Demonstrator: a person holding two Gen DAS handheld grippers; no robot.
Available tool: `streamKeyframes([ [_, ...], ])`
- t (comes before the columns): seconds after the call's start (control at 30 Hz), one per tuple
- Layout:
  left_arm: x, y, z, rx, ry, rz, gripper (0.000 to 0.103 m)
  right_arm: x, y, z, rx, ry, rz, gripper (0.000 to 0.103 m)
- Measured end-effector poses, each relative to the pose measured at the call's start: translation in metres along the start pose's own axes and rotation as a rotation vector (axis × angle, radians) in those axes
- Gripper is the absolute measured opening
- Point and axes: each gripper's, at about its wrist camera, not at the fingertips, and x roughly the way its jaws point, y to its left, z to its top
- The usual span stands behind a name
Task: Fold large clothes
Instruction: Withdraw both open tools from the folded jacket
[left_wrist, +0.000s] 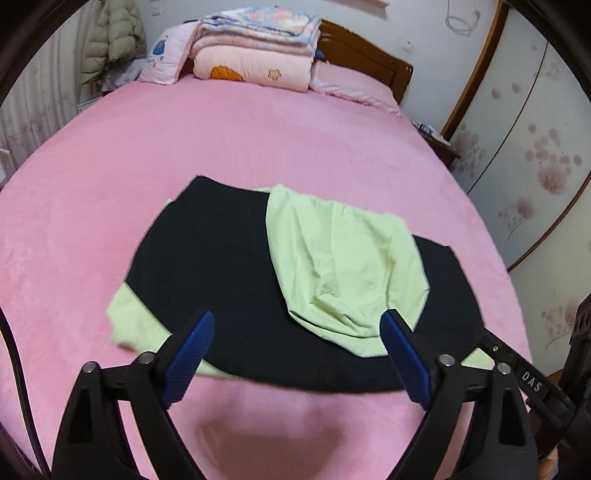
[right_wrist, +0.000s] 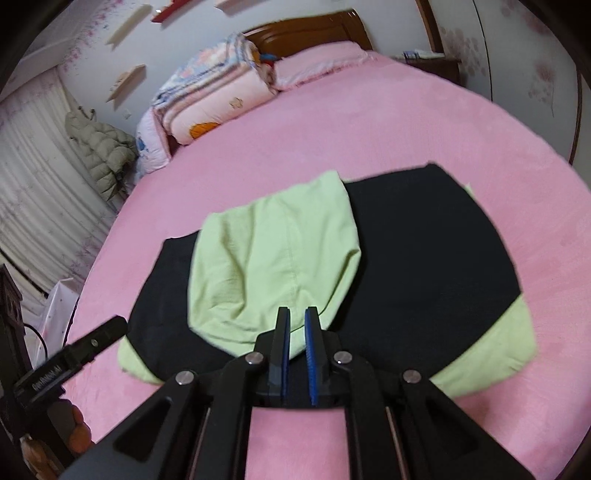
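A black and light-green garment lies flat on the pink bed. One green sleeve is folded over its black body; another green sleeve sticks out at the left. My left gripper is open and empty above the garment's near edge. In the right wrist view the garment lies ahead with the folded green sleeve on top. My right gripper is nearly shut with a narrow gap, over the sleeve's near end; I cannot tell whether it pinches cloth.
Folded quilts and pillows are stacked at the wooden headboard. A padded coat hangs by the curtains. A wardrobe stands to the right of the bed. The other gripper's body shows at the left.
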Motion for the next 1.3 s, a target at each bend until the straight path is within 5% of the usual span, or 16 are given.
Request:
streamKeyframes([
  [0.37, -0.093, 0.009, -0.021, 0.016, -0.023, 0.100, 0.092, -0.096, 0.042, -0.022, -0.129, -0.130, 0.040, 0.024],
  [0.57, -0.109, 0.019, -0.036, 0.025, -0.012, 0.104, 0.093, -0.117, 0.056, -0.031, -0.154, -0.163, 0.075, 0.024],
  [0.97, -0.011, 0.058, -0.075, -0.036, 0.182, 0.080, 0.093, -0.064, 0.059, -0.058, -0.178, -0.109, 0.031, 0.024],
  [1.3, 0.081, 0.110, -0.090, -0.222, 0.264, -0.006, 0.093, 0.002, 0.060, -0.058, -0.199, -0.055, -0.004, 0.024],
])
